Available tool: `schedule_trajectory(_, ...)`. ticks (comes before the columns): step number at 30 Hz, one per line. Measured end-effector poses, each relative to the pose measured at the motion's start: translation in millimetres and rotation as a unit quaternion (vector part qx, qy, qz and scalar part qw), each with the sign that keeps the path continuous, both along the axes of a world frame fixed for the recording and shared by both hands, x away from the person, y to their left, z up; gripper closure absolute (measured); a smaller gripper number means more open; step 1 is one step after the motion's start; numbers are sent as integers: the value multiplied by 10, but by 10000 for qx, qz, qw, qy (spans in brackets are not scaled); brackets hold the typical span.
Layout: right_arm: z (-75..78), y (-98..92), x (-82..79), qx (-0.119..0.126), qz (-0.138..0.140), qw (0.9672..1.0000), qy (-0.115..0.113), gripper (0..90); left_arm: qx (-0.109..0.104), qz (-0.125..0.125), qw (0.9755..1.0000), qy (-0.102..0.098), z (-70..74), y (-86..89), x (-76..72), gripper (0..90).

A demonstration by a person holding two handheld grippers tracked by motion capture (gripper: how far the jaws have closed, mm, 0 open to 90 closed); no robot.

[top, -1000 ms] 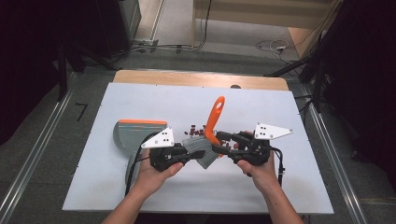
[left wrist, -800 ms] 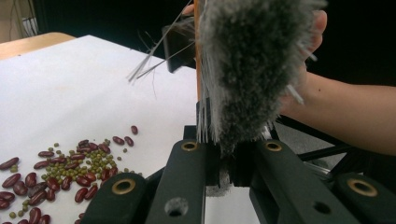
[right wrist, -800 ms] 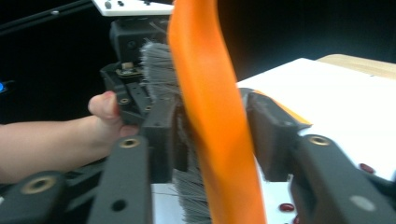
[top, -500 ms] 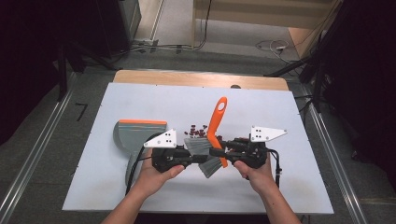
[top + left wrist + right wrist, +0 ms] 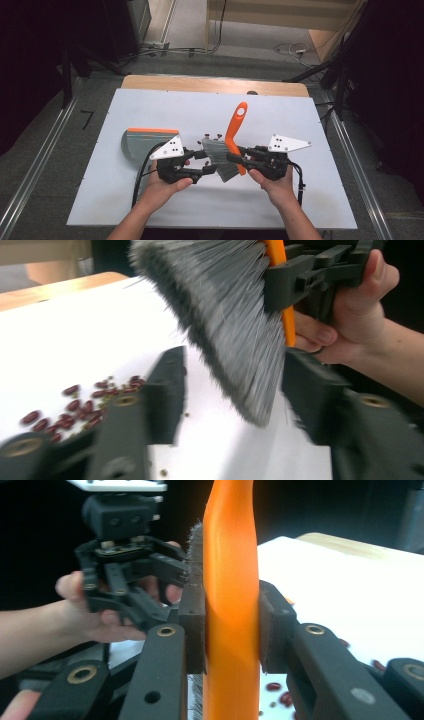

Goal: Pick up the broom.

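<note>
Your right claw (image 5: 231, 630) is pinching the orange plastic handle of the grey-bristled hand brush (image 5: 235, 131), pads pressing on both sides of it. So you're holding the brush on that side, handle tilting up and away from you, bristle head low over the white bench (image 5: 300, 200).

Your left claw (image 5: 230, 385) has just been opening: jaws are now standing spread on either side of the grey bristles (image 5: 225, 315), not pressing them. Reads like a handover, with the brush passing to the right claw and the left one letting go.

Outward from there, the small dark red beans (image 5: 75, 405) are lying scattered on the bench just left of the bristles in the left gripper view; in the high view they're sitting just behind the brush head (image 5: 210, 137). None look gathered yet.

The grey dustpan with the orange lip (image 5: 142, 142) is lying flat at your left, beside the left claw, untouched, nothing visible in it.

Judgement: grip on the brush is sorted; sweeping the beans and getting them into the pan is all remaining.
</note>
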State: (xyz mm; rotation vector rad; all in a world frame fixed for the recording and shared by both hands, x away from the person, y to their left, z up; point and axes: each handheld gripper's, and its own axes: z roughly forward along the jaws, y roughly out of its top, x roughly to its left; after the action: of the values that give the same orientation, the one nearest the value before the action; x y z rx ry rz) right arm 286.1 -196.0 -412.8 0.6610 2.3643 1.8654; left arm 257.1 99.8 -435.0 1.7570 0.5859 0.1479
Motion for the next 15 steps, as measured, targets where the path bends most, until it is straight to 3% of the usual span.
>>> schedule_trajectory(8, 16, -88, 49, -106, -533, 9985, 11, 682, 75, 506, 9987, 41, -32, 136, -6, 103)
schedule_trajectory(15, 29, -127, 67, -233, -843, 9962, -27, 682, 113, 599, 9981, -34, -34, 220, -31, 0)
